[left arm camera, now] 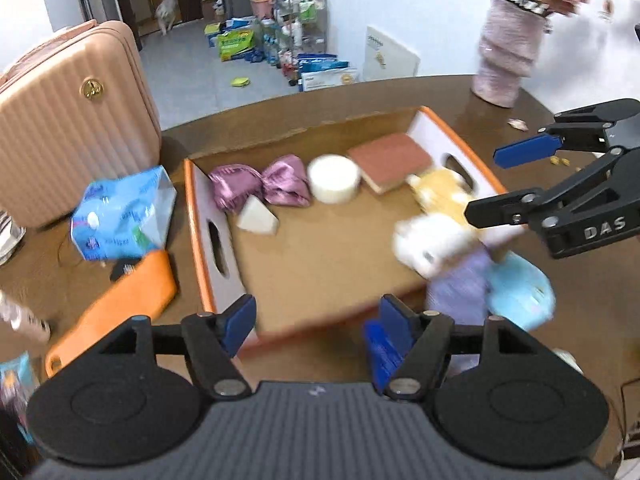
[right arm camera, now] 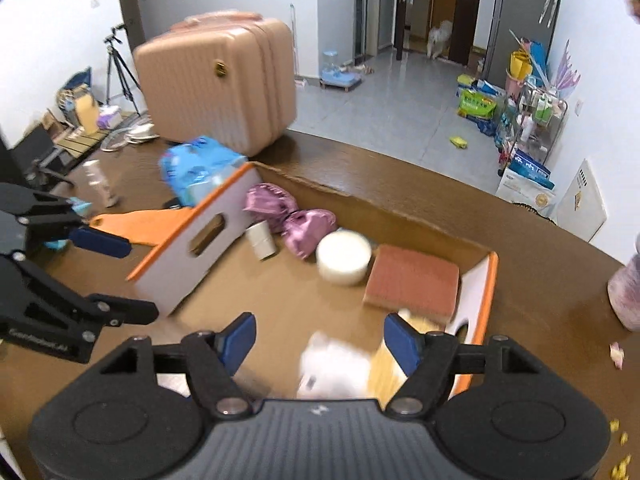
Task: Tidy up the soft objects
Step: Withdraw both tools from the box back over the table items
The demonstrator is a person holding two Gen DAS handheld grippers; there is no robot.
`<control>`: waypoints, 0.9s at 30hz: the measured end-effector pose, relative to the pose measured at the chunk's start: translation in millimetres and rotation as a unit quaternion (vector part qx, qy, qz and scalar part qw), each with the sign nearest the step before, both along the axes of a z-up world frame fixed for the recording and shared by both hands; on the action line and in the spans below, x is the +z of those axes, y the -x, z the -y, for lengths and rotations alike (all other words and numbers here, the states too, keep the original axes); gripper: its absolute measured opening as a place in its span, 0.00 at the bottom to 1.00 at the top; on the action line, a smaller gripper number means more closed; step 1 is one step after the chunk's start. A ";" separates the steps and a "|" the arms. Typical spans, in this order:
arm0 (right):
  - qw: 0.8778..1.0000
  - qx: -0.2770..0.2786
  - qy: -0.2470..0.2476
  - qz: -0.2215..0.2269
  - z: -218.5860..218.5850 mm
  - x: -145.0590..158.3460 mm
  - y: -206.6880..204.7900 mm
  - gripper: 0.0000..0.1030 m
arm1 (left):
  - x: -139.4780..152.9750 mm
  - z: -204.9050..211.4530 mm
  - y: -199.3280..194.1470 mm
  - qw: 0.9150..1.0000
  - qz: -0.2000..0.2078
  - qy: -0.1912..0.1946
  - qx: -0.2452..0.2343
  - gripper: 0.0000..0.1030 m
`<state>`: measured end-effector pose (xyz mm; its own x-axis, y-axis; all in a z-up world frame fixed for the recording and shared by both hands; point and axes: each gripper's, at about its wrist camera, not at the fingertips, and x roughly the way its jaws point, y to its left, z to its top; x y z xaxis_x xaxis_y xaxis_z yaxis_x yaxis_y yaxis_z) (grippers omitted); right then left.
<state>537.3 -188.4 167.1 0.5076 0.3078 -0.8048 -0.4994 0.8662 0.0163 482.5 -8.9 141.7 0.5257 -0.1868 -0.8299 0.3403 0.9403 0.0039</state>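
Note:
An open cardboard box [left arm camera: 320,248] with orange-rimmed white ends lies on the brown table. Along its far side sit a purple satin cloth [left arm camera: 260,186], a white wedge [left arm camera: 258,220], a white round puff [left arm camera: 334,178] and a reddish sponge pad [left arm camera: 390,160]. At the right end lie a yellow plush [left arm camera: 440,188] and a blurred white plush [left arm camera: 432,244]. My left gripper [left arm camera: 316,320] hangs open over the box's near edge with nothing between its fingers. My right gripper [right arm camera: 320,336] is open above the white plush [right arm camera: 336,364], not touching it.
A pink suitcase [left arm camera: 72,120] stands on the table at the left, with a blue plastic bag [left arm camera: 120,216] and an orange flat piece [left arm camera: 116,312] beside the box. Blurred lilac [left arm camera: 460,288] and light-blue [left arm camera: 520,296] soft items lie at the box's near right corner. A pink vase [left arm camera: 504,52] stands far right.

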 end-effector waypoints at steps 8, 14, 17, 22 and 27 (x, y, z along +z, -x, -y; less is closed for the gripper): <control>0.999 0.016 -0.029 -0.009 38.8 -14.7 117.2 0.70 | -30.3 14.8 116.3 0.999 -0.016 0.029 -0.035 0.71; 0.999 0.022 -0.029 -0.023 66.0 -54.8 195.6 0.70 | -76.8 31.5 189.6 0.998 -0.011 0.009 -0.053 0.73; 0.999 0.021 -0.022 -0.042 76.3 -78.0 219.3 0.70 | -100.1 40.6 206.6 0.998 -0.028 0.008 -0.057 0.74; 0.998 0.014 -0.007 -0.064 89.5 -103.4 242.7 0.70 | -115.4 54.2 213.2 0.997 -0.030 0.000 -0.064 0.74; 0.997 0.010 0.002 -0.078 96.5 -113.7 239.1 0.70 | -118.3 71.0 202.2 0.997 -0.029 -0.007 -0.073 0.74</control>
